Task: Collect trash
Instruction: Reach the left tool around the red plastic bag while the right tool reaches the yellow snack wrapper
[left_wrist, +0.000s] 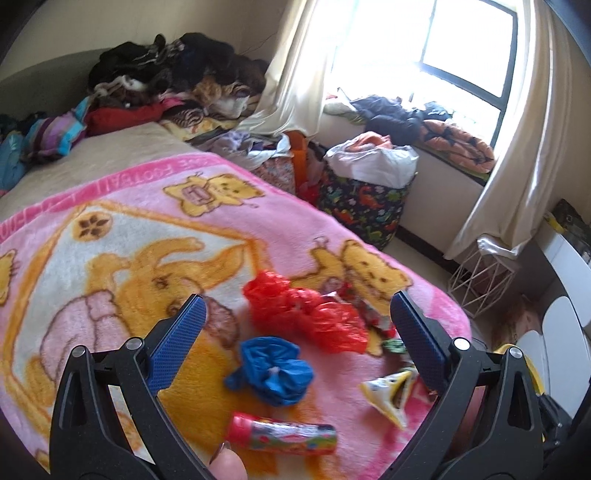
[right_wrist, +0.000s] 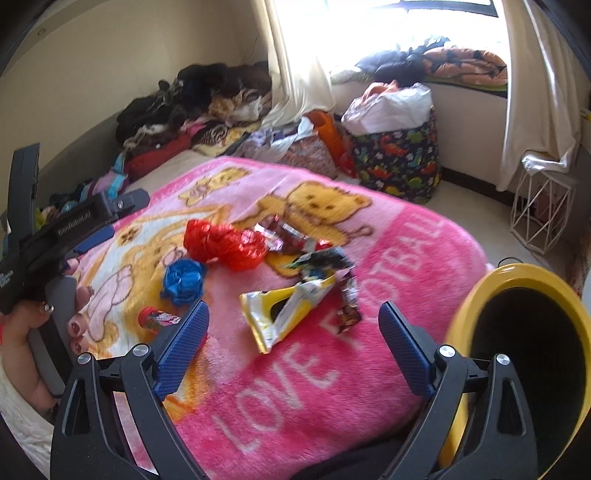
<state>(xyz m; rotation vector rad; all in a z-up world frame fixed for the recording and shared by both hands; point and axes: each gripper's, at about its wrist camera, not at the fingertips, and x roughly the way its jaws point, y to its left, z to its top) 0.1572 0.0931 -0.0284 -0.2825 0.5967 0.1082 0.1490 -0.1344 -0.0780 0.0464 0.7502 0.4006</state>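
Yellow bin (right_wrist: 517, 354) cropped, wrappers (right_wrist: 317, 258) blurred, perhaps foil

Both wrist views low over one pink blanket (left_wrist: 295, 229), windowward.

Fluffy fleece blanket (right_wrist: 332, 369); crinkled glossy plastic red bag (right_wrist: 221, 243) and blue bag (right_wrist: 183, 282); shiny foil wrapper (right_wrist: 284, 314); glossy smooth yellow bin (right_wrist: 476, 295); textured blue gripper pads (right_wrist: 183, 350).
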